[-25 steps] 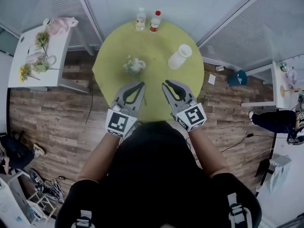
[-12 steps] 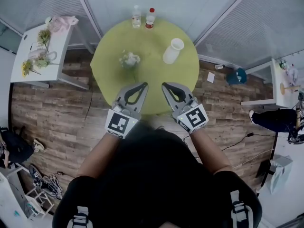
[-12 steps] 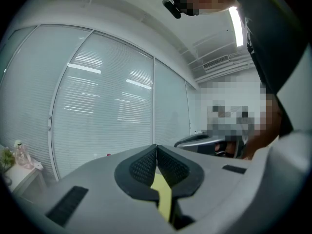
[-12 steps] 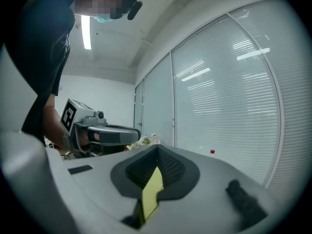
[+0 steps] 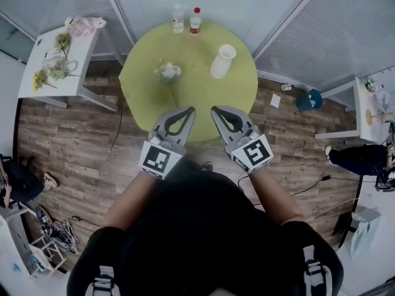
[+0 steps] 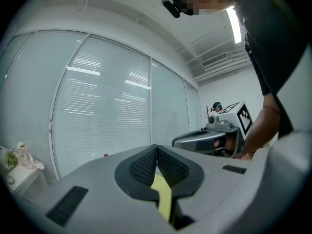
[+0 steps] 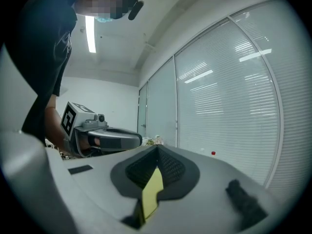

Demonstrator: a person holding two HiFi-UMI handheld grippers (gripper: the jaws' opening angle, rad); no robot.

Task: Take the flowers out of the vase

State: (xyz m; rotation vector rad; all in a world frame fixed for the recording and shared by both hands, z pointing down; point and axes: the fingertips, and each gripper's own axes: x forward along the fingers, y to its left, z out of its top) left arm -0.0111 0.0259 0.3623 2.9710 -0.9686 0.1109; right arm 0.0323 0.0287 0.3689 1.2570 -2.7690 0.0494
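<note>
A small bunch of pale flowers (image 5: 168,72) lies on the round yellow-green table (image 5: 191,110), left of centre. The white vase (image 5: 223,61) stands upright and apart from them at the table's right, with nothing in its mouth. My left gripper (image 5: 190,110) and right gripper (image 5: 215,111) hover side by side over the table's near edge, both shut with nothing between the jaws. In the left gripper view the jaws (image 6: 156,150) meet tip to tip, and the right gripper (image 6: 204,141) shows beside them. In the right gripper view the jaws (image 7: 157,151) are likewise closed.
Two small bottles (image 5: 187,21) stand at the table's far edge. A white side table (image 5: 80,60) with more flowers (image 5: 55,73) is at the left. Glass walls with blinds (image 5: 345,36) enclose the far side. Wood floor surrounds the table.
Both grippers have drawn back from the table's middle to its near edge. The right gripper's jaws have gone from slightly apart to shut. The flowers and vase now lie farther from the grippers.
</note>
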